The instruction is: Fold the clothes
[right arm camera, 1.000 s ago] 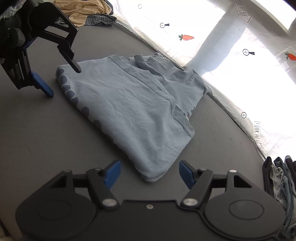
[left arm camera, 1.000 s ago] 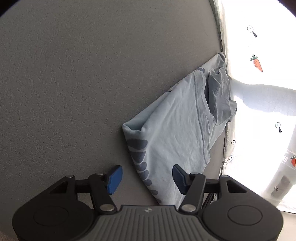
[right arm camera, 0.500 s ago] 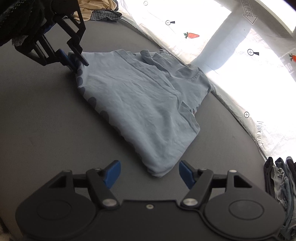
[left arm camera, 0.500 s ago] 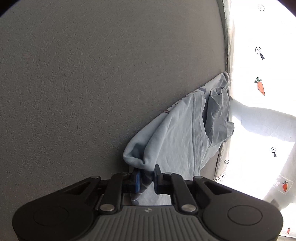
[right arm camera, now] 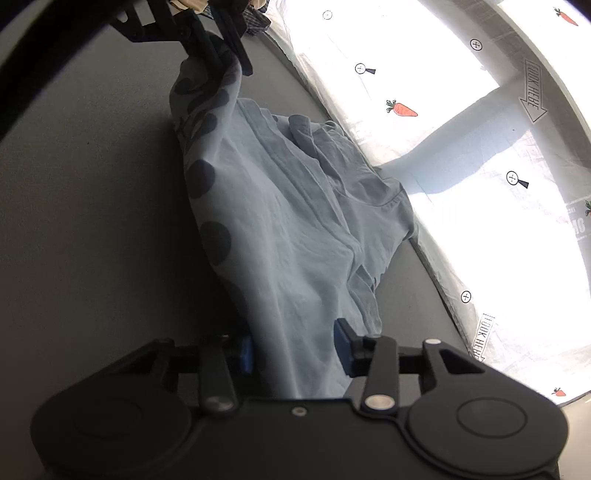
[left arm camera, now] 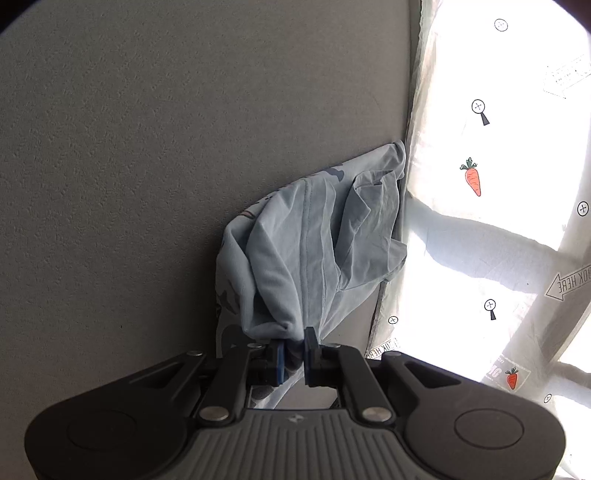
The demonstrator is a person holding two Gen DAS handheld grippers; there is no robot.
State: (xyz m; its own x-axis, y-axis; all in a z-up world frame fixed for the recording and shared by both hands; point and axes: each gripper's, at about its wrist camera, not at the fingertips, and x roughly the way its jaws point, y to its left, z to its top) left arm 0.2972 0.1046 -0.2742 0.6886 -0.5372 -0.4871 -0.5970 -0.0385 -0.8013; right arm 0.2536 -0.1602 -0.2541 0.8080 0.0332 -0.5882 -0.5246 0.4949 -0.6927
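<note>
A light blue garment (right arm camera: 295, 229) with dark dots along one edge lies on the grey surface (right arm camera: 92, 221). My left gripper (left arm camera: 294, 352) is shut on a bunched corner of the garment (left arm camera: 306, 251) and holds it lifted; it also shows at the top of the right wrist view (right arm camera: 218, 55). My right gripper (right arm camera: 293, 349) is half open, its blue pads (right arm camera: 343, 341) on either side of the near end of the garment. I cannot tell whether the pads touch the cloth.
A white sheet with carrot and arrow prints (right arm camera: 461, 147) borders the grey surface on the right, and shows in the left wrist view (left arm camera: 480, 221). A pile of other clothes (right arm camera: 255, 22) lies at the far end.
My left gripper has lifted the dotted corner off the surface and bunched the garment. My right gripper has moved forward over the near end and its jaws have narrowed.
</note>
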